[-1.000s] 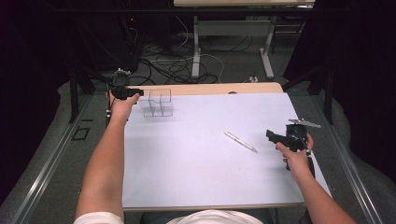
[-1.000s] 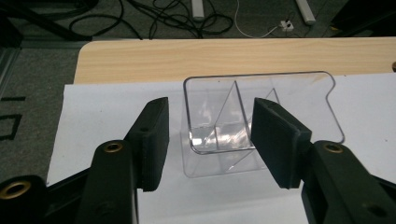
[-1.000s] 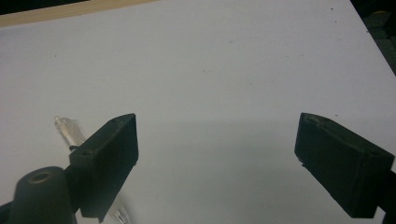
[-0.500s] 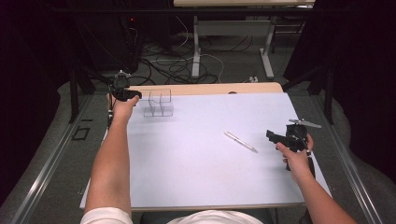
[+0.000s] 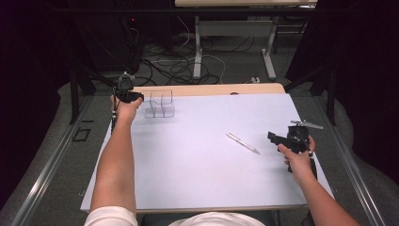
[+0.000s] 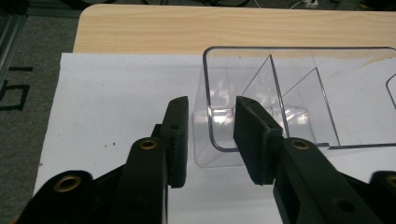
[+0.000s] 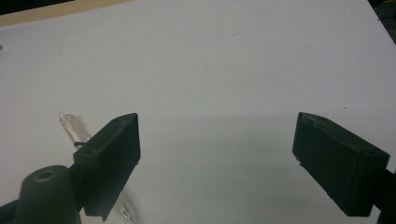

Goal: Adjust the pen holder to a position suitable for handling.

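A clear plastic organizer (image 5: 159,104) with inner dividers stands at the far left of the white sheet (image 5: 202,160). My left gripper (image 5: 138,97) is right at its left end. In the left gripper view the jaws straddle the left wall of the organizer (image 6: 299,93), one outside and one inside, with a gap on each side, so the left gripper (image 6: 211,116) is open. A clear pen (image 5: 242,143) lies right of centre. My right gripper (image 5: 275,138) hovers just right of it, wide open and holding nothing. The right gripper (image 7: 217,140) has the pen (image 7: 70,125) partly behind its left jaw.
The table's wooden edge (image 5: 211,89) runs behind the sheet. Beyond it, cables (image 5: 188,66) and table legs (image 5: 270,52) are on the floor. Dark curtains stand on both sides.
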Motion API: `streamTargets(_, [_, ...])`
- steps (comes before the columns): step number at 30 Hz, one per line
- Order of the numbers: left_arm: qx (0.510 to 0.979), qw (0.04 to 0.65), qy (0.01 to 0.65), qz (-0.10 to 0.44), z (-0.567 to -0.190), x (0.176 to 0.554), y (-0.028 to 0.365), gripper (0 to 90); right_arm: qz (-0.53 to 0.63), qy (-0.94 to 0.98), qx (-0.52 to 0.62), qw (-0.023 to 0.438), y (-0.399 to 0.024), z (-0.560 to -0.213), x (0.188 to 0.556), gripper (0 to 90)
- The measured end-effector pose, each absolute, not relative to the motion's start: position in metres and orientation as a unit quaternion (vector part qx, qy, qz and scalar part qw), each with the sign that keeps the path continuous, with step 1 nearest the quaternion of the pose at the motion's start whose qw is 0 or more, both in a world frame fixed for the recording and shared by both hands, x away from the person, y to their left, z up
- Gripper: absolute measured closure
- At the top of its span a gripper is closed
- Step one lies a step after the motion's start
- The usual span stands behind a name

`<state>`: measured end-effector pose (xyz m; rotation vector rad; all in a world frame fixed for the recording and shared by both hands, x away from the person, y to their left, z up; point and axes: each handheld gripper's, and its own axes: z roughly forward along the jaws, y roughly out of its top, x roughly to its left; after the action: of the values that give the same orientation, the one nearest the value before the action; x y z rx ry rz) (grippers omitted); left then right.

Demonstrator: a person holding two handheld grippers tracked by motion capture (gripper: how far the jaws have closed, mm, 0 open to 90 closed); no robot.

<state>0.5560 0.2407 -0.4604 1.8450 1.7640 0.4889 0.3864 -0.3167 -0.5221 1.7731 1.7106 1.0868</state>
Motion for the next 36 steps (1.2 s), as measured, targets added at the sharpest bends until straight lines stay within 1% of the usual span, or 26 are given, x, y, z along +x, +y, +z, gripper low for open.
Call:
streamTargets(5, [0.690, 0.250, 0.656, 0.174, -0.462, 0.556, 0.243, 73.9, 0.393, 0.623, 0.641, 0.215, -0.316, -0.522, 0.387, 14.4])
streamTargets(6, [0.690, 0.251, 0.657, 0.170, -0.463, 0.556, 0.244, 73.9, 0.393, 0.623, 0.641, 0.215, -0.316, -0.522, 0.387, 14.4])
streamTargets(9, [0.694, 0.246, 0.654, 0.171, -0.463, 0.556, 0.241, 81.5, 0.394, 0.620, 0.644, 0.216, -0.316, -0.523, 0.387, 14.4])
streamTargets(10, [0.695, 0.244, 0.655, 0.171, -0.464, 0.556, 0.240, 81.5, 0.394, 0.620, 0.644, 0.216, -0.316, -0.523, 0.387, 14.4])
streamTargets(11, [0.694, 0.244, 0.655, 0.173, -0.464, 0.556, 0.239, 85.0, 0.395, 0.619, 0.642, 0.220, -0.316, -0.523, 0.387, 14.4])
streamTargets(12, [0.695, 0.241, 0.656, 0.171, -0.464, 0.556, 0.238, 85.7, 0.396, 0.619, 0.642, 0.220, -0.316, -0.523, 0.388, 14.4])
streamTargets(16, [0.685, 0.241, 0.665, 0.174, -0.464, 0.555, 0.237, 87.5, 0.395, 0.622, 0.642, 0.215, -0.317, -0.523, 0.387, 14.5])
streamTargets(25, [0.682, 0.239, 0.669, 0.176, -0.464, 0.554, 0.236, 88.6, 0.393, 0.625, 0.640, 0.212, -0.316, -0.524, 0.388, 14.5])
streamTargets(28, [0.678, 0.239, 0.673, 0.172, -0.463, 0.554, 0.236, 88.7, 0.393, 0.625, 0.640, 0.212, -0.316, -0.524, 0.388, 14.5])
streamTargets(31, [0.679, 0.239, 0.677, 0.154, -0.461, 0.551, 0.237, 88.8, 0.394, 0.623, 0.642, 0.212, -0.316, -0.524, 0.388, 14.5])
streamTargets(36, [0.680, 0.238, 0.678, 0.143, -0.459, 0.542, 0.235, 88.8, 0.394, 0.623, 0.642, 0.213, -0.317, -0.524, 0.388, 14.6])
